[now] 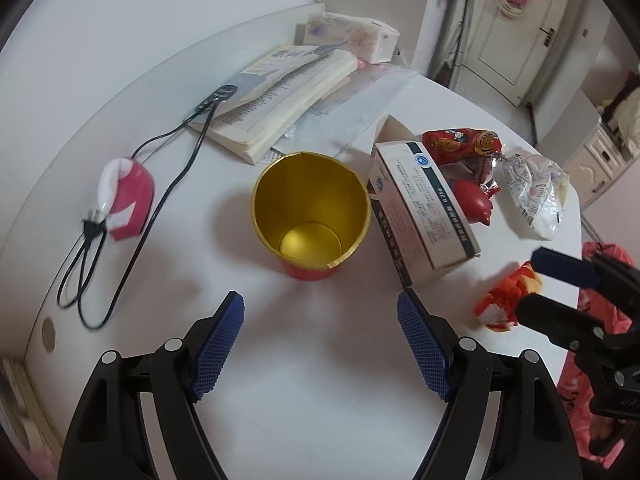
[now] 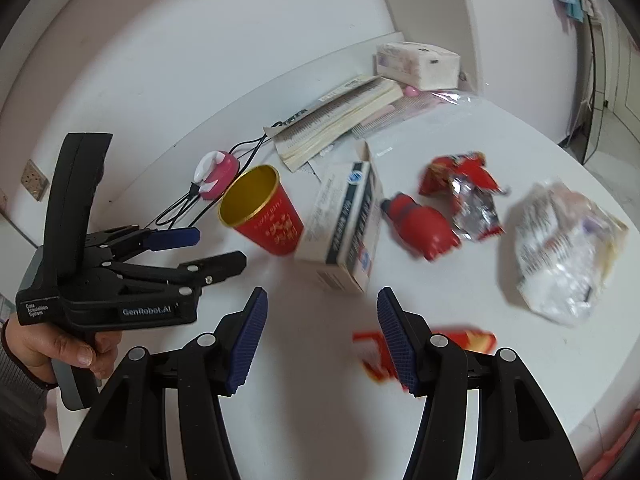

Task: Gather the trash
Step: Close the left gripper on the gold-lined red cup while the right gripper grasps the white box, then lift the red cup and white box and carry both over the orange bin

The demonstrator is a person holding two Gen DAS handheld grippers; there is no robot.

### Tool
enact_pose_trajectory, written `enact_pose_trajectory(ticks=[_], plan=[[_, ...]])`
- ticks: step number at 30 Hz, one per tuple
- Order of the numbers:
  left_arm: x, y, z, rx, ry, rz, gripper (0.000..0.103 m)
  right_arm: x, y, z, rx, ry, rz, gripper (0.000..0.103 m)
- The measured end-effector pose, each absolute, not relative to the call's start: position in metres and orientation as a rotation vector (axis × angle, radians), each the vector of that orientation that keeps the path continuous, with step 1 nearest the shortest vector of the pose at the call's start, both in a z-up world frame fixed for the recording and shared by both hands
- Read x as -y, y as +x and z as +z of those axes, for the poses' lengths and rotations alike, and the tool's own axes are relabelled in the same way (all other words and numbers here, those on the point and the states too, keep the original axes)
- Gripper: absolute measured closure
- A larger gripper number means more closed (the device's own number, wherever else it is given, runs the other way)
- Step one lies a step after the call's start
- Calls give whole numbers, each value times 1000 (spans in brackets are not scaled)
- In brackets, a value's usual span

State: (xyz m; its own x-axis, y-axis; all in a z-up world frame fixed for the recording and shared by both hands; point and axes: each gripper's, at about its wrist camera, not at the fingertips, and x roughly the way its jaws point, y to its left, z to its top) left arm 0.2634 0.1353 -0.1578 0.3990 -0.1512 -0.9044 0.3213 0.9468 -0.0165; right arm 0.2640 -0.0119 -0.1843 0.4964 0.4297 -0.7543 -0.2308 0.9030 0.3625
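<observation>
Blue ribbed pads [image 2: 390, 338] of right gripper [image 2: 322, 340] spread, empty | crumpled red-orange wrapper [image 2: 472, 342] just under right pad, near table [image 2: 312, 420] edge | centre, lower, pinch | left gripper [image 1: 320, 344] spread before gold-lined red paper cup [image 1: 310, 210].

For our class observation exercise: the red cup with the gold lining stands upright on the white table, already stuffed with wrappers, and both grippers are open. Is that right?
One detail is wrong. The left wrist view looks straight into the red cup: it is empty, its gold bottom bare. It does stand upright on the white table, and the left gripper and right gripper are open.
</observation>
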Motion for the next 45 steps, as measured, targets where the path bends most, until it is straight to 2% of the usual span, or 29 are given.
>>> enact_pose_trajectory(ticks=[6,8,19,20,22,23,24,27,36,45], plan=[[-135,282,-168,-1114,213,-381,24,-10,288,-192,-986,205,372,45],[-133,288,-171,-1106,238,-406,24,-16,297,-196,-991,195,354,41],[-129,318,-189,-1082,300,-485,24,-24,326,-220,-1032,190,299,41],[-128,320,-191,-1084,297,-494,24,-24,328,-221,-1036,192,300,42],[-128,321,-192,-1084,289,-510,24,-23,329,-224,-1045,207,313,51],[-128,321,-193,-1083,278,-524,33,-22,328,-224,-1038,206,312,52],[-128,321,-193,-1087,273,-536,45,-22,328,-225,-1036,206,313,53],[-127,319,-193,-1082,272,-546,48,-21,326,-225,-1032,217,323,57],[-131,307,-173,-1053,250,-536,51,-11,314,-212,-1005,257,347,59],[-115,261,-137,-1010,269,-522,51,14,270,-179,-952,320,397,59]])
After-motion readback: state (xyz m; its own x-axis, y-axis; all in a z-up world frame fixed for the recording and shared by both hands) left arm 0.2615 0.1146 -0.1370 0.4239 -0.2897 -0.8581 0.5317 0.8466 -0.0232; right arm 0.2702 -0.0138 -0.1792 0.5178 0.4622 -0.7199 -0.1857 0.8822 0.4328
